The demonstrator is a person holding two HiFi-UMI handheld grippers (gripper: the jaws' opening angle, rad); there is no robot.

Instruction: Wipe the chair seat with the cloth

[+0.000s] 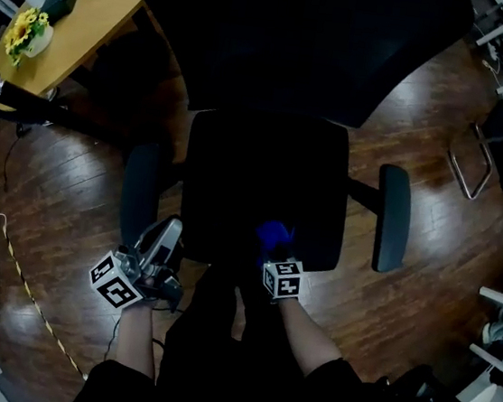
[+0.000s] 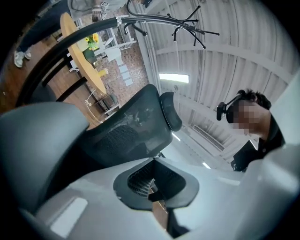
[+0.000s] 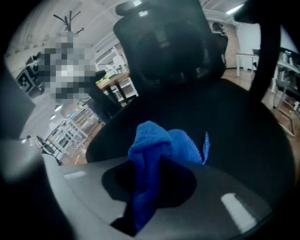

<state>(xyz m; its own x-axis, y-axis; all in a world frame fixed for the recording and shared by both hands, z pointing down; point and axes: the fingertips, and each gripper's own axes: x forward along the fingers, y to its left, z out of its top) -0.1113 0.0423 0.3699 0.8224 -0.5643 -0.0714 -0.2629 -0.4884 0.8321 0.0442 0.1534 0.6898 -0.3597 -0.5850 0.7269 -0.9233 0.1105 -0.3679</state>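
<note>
The black office chair fills the middle of the head view, its seat (image 1: 265,165) below the backrest (image 1: 290,36). A blue cloth (image 1: 274,237) lies bunched on the seat's front edge, with my right gripper (image 1: 275,248) shut on it. In the right gripper view the cloth (image 3: 164,145) runs down between the jaws of the right gripper (image 3: 154,183), and the seat (image 3: 234,136) spreads out behind it. My left gripper (image 1: 159,252) hangs off the seat's front left corner, beside the left armrest (image 1: 142,191). Tilted upward, the left gripper (image 2: 157,187) is shut and holds nothing, facing the backrest (image 2: 126,131).
The right armrest (image 1: 392,217) sticks out beside the seat. A wooden table (image 1: 81,29) with yellow flowers (image 1: 25,31) stands at the far left. A metal chair frame (image 1: 473,164) is at the right. A cable (image 1: 16,267) crosses the wood floor. The person's legs are below the seat.
</note>
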